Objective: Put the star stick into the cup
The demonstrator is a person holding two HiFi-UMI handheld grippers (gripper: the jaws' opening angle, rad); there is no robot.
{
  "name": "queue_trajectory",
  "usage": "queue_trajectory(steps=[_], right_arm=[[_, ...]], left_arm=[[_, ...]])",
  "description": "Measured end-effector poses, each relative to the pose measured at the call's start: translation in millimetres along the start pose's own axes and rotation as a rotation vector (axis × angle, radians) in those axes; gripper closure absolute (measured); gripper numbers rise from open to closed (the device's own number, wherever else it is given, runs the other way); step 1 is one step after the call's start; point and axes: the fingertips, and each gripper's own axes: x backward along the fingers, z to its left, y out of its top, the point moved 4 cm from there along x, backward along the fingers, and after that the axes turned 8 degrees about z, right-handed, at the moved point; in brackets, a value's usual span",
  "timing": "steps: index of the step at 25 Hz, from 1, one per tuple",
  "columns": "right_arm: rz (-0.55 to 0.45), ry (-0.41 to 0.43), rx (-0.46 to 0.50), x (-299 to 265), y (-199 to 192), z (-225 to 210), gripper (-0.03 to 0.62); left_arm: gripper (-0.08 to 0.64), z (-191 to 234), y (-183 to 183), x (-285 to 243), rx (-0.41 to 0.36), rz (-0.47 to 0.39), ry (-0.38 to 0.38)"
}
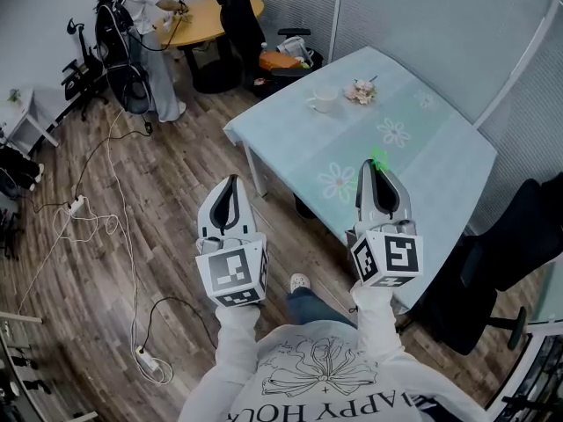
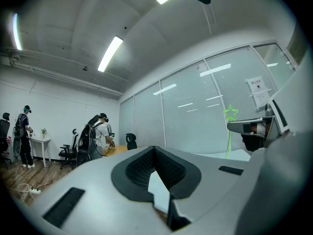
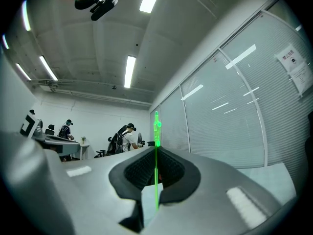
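The green star stick (image 3: pixel 156 131) stands upright, its thin stem pinched between the jaws of my right gripper (image 3: pixel 156 151). In the head view the star (image 1: pixel 378 158) pokes out just past the right gripper (image 1: pixel 376 169), above the near part of the table. A white cup (image 1: pixel 323 101) sits at the table's far end, well away from both grippers. My left gripper (image 1: pixel 231 181) is held up over the floor left of the table, shut with nothing in it. The left gripper view shows its jaws (image 2: pixel 155 149) meeting, and the star stick (image 2: pixel 230 114) off to the right.
The table (image 1: pixel 440 148) has a light blue cloth with flower prints. A small pink flower ornament (image 1: pixel 361 90) lies by the cup. A black chair (image 1: pixel 501 262) stands to the right. People stand at a round wooden table (image 1: pixel 211 16) far left. Cables (image 1: pixel 106 227) trail on the floor.
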Motion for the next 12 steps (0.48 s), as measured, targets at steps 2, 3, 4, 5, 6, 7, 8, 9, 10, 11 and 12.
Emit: queue_trajectory(steps=[2,3,4,5,6,7,8,9,10,11,12], right_arm=[[-0.011,0.009,0.0,-29,6,-8,0.575],[-0.016,0.012,0.0,-41,8,-12,0.575],[-0.021,0.014,-0.001,-53,10,-17,0.575],[-0.024,0.016,-0.001,-63,11,-21,0.575],[-0.027,0.018,-0.001,-72,11,-24,0.575],[-0.028,0.02,-0.001,-82,11,-27,0.575],[-0.029,0.023,-0.001,-91,11,-31,0.575],[-0.029,0.024,0.0,-99,12,-35,0.575],[-0.027,0.024,0.0,-107,12,-39,0.575],[-0.025,0.024,0.0,-115,12,-43,0.575],[-0.024,0.023,0.0,-122,12,-48,0.575]], left_arm=[[0.554,3,8,-27,-0.003,-0.001,0.009],[0.554,3,11,-39,-0.005,0.0,0.011],[0.554,4,13,-50,-0.007,0.0,0.013],[0.554,4,15,-60,-0.008,-0.002,0.014],[0.554,5,17,-69,-0.008,-0.004,0.017],[0.554,6,18,-79,-0.007,-0.005,0.019],[0.554,7,19,-88,-0.005,-0.005,0.022],[0.554,7,20,-97,-0.004,-0.004,0.024],[0.554,7,21,-106,-0.002,-0.004,0.024],[0.554,6,23,-115,-0.001,-0.005,0.023],[0.554,5,25,-123,0.0,-0.004,0.023]])
